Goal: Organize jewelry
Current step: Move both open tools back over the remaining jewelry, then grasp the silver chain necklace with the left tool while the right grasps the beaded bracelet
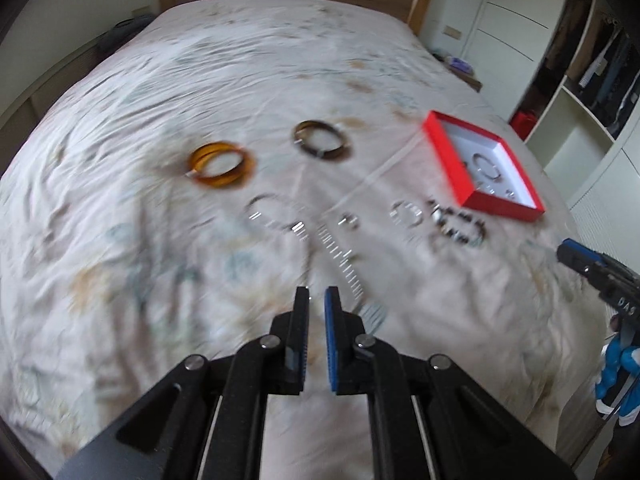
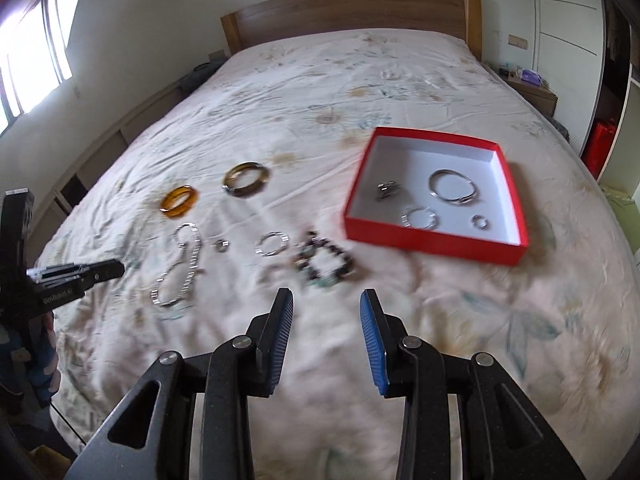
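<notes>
The red box [image 2: 436, 236] lay on the bed [image 2: 320, 92] at right, already holding a bangle [image 2: 454, 186], rings and a clasp. Left of it lay beads [image 2: 326, 262], a silver ring [image 2: 272, 244], a chain [image 2: 180, 268] and two bangles. The right gripper [image 2: 326, 340] hovered partly open and empty; the left gripper [image 1: 316, 336] was nearly closed, holding nothing. The beads look the nearest pick: best taken from above, pinching one side.

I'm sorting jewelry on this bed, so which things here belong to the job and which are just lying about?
Job: red box, amber bangle, brown bangle, silver chain, small ring, silver hoop, beaded bracelet.
Lying about: purple item on nightstand, red bag.
</notes>
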Motion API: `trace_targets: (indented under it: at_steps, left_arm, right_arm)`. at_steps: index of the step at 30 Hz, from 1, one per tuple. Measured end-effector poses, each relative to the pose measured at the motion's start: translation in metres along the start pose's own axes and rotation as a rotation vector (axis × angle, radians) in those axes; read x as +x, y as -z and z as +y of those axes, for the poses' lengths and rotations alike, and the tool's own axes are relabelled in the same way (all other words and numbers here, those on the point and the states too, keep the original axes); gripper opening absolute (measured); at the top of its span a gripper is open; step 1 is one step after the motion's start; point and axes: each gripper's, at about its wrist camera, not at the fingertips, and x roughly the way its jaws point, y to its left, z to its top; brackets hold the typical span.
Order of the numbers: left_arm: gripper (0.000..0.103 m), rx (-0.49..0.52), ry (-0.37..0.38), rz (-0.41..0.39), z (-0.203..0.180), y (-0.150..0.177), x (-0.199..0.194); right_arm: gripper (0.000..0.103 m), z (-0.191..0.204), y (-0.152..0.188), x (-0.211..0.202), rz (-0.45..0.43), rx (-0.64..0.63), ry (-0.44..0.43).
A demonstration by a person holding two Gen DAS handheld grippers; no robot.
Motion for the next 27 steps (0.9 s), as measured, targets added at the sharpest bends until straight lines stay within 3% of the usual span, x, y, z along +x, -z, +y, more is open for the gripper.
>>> trace_targets:
  at_steps: [2, 5, 6, 15, 27]
  left_arm:
    - [0.009, -0.013, 0.001, 0.009, 0.010, 0.010, -0.008]
    - [0.028, -0.035, -0.008, 0.001, 0.021, 0.021, -0.017]
    - [0.029, -0.041, -0.009, -0.002, 0.024, 0.024, -0.018]
    - [0.030, -0.047, -0.001, 0.022, 0.023, 0.026, -0.001]
    - [0.029, -0.058, -0.040, 0.076, 0.014, -0.009, 0.077]
  right_arm:
    - [0.035, 0.009, 0.006, -0.004, -0.002, 0.005, -0.002]
    - [0.035, 0.018, 0.014, -0.010, -0.003, 0.009, -0.005]
    - [0.035, 0.020, 0.016, -0.011, -0.002, 0.011, -0.004]
    - [0.035, 0.012, 0.021, 0.003, 0.016, 0.053, 0.012]
    - [0.035, -0.027, -0.012, 0.090, 0.072, 0.127, 0.035]
